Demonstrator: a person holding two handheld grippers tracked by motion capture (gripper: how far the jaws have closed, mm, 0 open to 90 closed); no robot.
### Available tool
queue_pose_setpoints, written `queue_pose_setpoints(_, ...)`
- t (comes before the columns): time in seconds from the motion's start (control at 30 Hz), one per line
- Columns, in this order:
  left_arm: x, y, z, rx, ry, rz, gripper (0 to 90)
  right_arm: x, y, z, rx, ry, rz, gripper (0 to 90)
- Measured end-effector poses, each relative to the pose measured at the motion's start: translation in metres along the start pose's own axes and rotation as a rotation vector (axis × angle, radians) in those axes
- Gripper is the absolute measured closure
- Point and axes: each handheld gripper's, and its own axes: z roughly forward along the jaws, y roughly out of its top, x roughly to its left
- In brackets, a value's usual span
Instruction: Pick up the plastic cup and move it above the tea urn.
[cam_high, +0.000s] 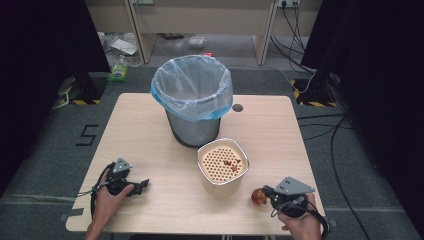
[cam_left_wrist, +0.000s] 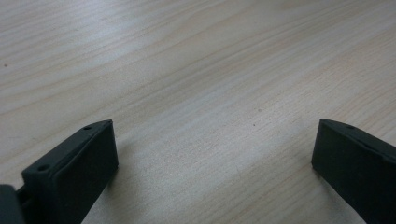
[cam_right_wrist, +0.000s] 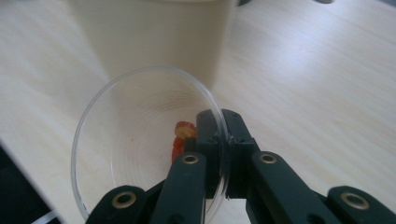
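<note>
The right gripper (cam_right_wrist: 223, 140) is clamped on the rim of a clear plastic cup (cam_right_wrist: 135, 140), one jaw inside the wall and one outside; the cup sits near the front edge of the table (cam_high: 150, 130), toward its right corner, with a few reddish scraps (cam_right_wrist: 182, 135) lying at its bottom. The cup's mouth faces up and a little toward the camera riding on the gripper, so its long axis stands close to upright. Just beyond it, touching or nearly so, rises the cream container (cam_high: 223, 167) with a perforated insert holding more reddish bits; beyond that again, toward the middle of the table, stands the grey bin (cam_high: 193, 100) lined with a pale blue bag. By my judgement the cup must clear the container to reach the bin; that is what stands in the way. The left gripper (cam_high: 131, 186) rests near the front left corner, jaws spread wide over bare wood, well apart from everything.
</note>
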Motion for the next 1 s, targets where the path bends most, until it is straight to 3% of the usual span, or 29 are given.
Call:
queue_pose_setpoints(0.3,0.0,0.0,0.0,0.001,0.0,0.001,0.0,-0.037,0.023,0.011,-0.029,-0.129,0.003,87.4)
queue_pose_setpoints(0.5,0.0,0.0,0.0,0.001,0.001,0.002,0.0,-0.053,0.043,0.021,-0.055,-0.17,-0.006,87.3)
queue_pose_setpoints(0.73,0.0,0.0,0.0,0.001,0.0,0.002,0.0,-0.063,0.066,0.034,-0.073,-0.206,-0.026,87.4)
queue_pose_setpoints(1.0,0.0,0.0,0.0,0.002,0.001,0.002,0.0,-0.064,0.099,0.048,-0.138,-0.293,-0.114,87.3)
